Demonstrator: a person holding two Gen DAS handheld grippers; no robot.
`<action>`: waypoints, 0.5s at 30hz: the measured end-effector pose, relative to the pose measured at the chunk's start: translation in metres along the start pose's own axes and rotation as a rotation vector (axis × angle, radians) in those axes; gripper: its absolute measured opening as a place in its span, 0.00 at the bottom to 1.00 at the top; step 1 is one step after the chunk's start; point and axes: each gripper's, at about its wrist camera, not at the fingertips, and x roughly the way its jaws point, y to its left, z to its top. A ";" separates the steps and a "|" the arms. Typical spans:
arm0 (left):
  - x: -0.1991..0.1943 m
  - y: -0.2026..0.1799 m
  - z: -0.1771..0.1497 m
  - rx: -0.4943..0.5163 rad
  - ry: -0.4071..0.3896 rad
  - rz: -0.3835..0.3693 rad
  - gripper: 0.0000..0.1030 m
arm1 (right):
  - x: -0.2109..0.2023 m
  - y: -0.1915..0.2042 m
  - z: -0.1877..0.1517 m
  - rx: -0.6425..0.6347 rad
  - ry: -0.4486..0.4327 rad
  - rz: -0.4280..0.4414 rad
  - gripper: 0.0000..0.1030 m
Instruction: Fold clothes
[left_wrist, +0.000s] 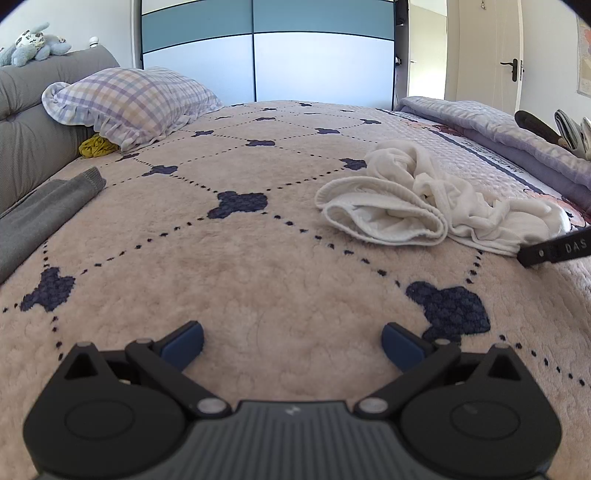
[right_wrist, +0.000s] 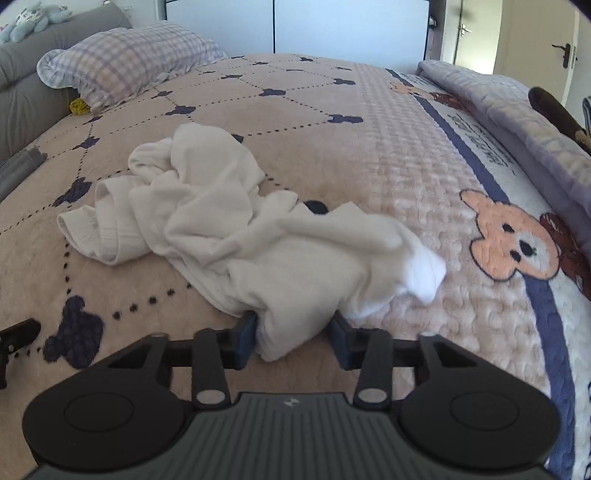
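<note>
A crumpled white garment lies on the pink fleece blanket, to the right of the middle. In the right wrist view a thick bunch of the white garment fills the gap between the blue pads, and my right gripper is shut on its near end. One black finger of that gripper shows in the left wrist view at the garment's right edge. My left gripper hovers low over bare blanket, open, with nothing between its pads. Its tip shows at the left edge of the right wrist view.
A folded grey garment lies along the left edge of the bed. A checked pillow rests on a yellow-green cloth by the grey headboard. A lilac quilt is piled on the right; a wardrobe and doors stand behind.
</note>
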 end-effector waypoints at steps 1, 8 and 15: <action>0.000 0.000 0.000 0.000 0.000 0.000 1.00 | 0.003 0.004 0.006 -0.022 -0.013 -0.008 0.16; 0.000 0.000 0.000 0.000 0.000 0.000 1.00 | -0.011 0.001 0.067 0.037 -0.270 -0.065 0.14; 0.000 0.000 0.000 0.000 0.000 0.000 1.00 | -0.035 -0.043 0.062 0.113 -0.284 -0.214 0.18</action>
